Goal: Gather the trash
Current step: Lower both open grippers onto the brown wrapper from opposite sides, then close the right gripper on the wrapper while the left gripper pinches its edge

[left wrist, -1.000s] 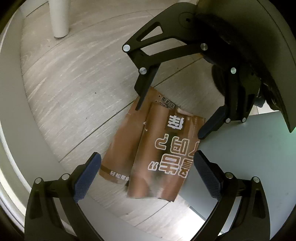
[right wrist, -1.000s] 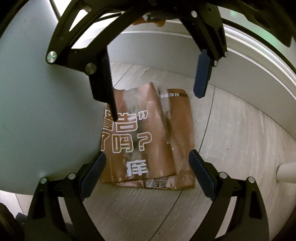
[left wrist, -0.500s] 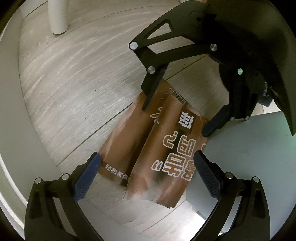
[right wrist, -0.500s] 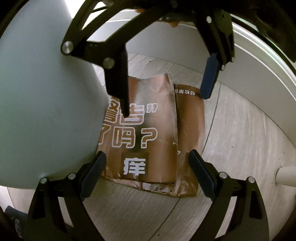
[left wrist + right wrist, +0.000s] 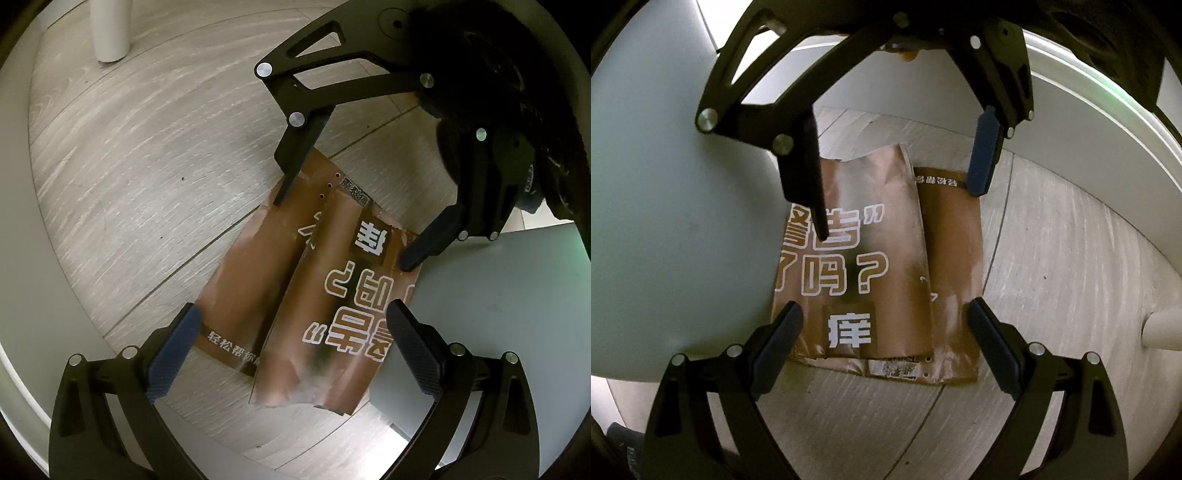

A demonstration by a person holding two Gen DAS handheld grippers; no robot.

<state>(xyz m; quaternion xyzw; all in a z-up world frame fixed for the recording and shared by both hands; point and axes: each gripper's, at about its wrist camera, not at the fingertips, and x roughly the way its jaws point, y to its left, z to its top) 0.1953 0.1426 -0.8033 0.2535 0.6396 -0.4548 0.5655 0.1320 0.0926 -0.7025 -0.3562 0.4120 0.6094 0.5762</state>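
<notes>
A flat brown paper bag with white Chinese lettering lies on the wood-grain floor, partly under a pale grey table edge. It also shows in the right wrist view. My left gripper is open and empty, its fingers straddling the bag's near end just above it. My right gripper faces it from the far end, open and empty. In the right wrist view, my right gripper straddles the bag's near end and my left gripper hangs over the far end.
A pale grey tabletop overlaps the bag's right side; it also shows in the right wrist view. A white furniture leg stands on the floor at the far left. A curved white base borders the floor.
Both grippers have moved down closer to the bag, which looms larger in both views. Both stay open. The bag has not moved.
</notes>
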